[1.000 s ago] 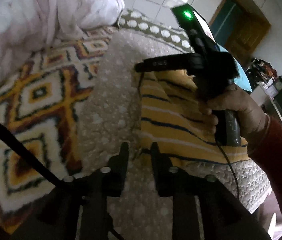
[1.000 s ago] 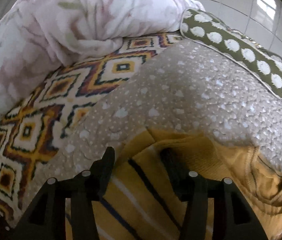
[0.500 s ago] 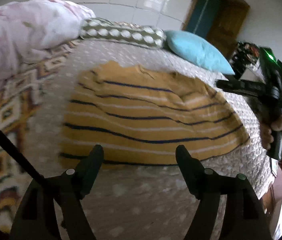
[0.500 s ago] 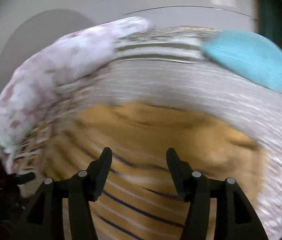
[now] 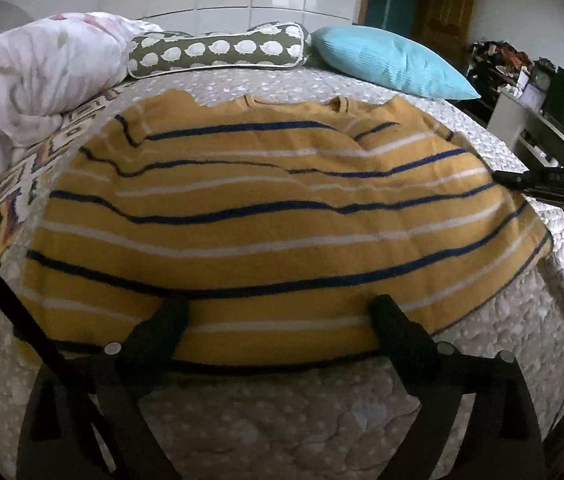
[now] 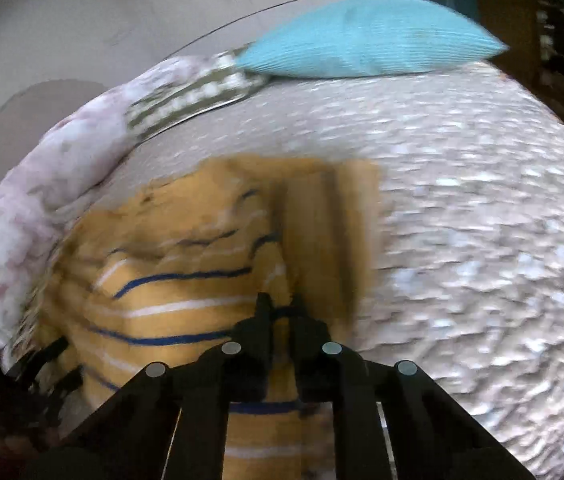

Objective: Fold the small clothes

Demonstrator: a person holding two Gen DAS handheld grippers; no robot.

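The yellow striped sweater [image 5: 282, 224] lay spread flat on the quilted bed cover [image 5: 321, 420], collar toward 12 o'clock. Your left gripper [image 5: 278, 312] hung wide open over its near hem, gripping nothing. Your right gripper [image 6: 280, 308] was nearly closed, pinching the sweater's edge at 3 o'clock. A blue pillow [image 5: 389, 62] sat at 1 o'clock.

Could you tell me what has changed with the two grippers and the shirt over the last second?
The left gripper opened wide and backed away above the shirt's near hem. The right gripper moved to the shirt's right edge and closed on it. The shirt still lies spread on the bed, pillows unmoved.
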